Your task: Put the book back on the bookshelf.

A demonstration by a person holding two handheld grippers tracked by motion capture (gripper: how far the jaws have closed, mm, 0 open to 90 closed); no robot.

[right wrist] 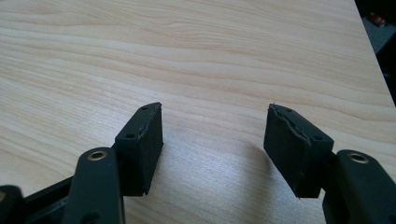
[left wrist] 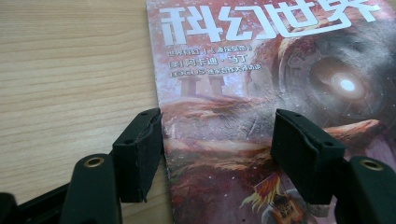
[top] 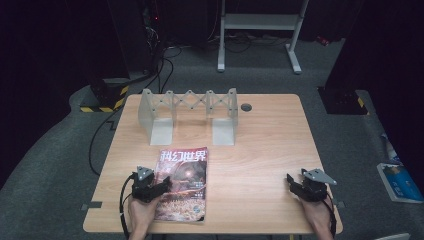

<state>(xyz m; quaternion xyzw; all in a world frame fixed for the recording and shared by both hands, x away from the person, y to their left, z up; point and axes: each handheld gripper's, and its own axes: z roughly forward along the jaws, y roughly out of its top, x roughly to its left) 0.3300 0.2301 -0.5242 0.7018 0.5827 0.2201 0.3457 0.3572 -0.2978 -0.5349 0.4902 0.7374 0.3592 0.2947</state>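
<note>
Left gripper (left wrist: 217,140) held open over the magazine (top: 183,182) edge, nothing gripped, likely positioned for lifting. Right gripper (right wrist: 215,135) parked open, empty, on table (top: 260,150).

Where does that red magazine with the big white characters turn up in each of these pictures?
High view: the magazine lies flat on the table's near left part, in front of the grey rack, the left hand-held gripper at its left edge.
Left gripper view: the magazine fills the right and middle, title upside down, between the open jaws.
Right gripper view: not there; bare wood.
Shared landmark: the light wooden tabletop.
</note>
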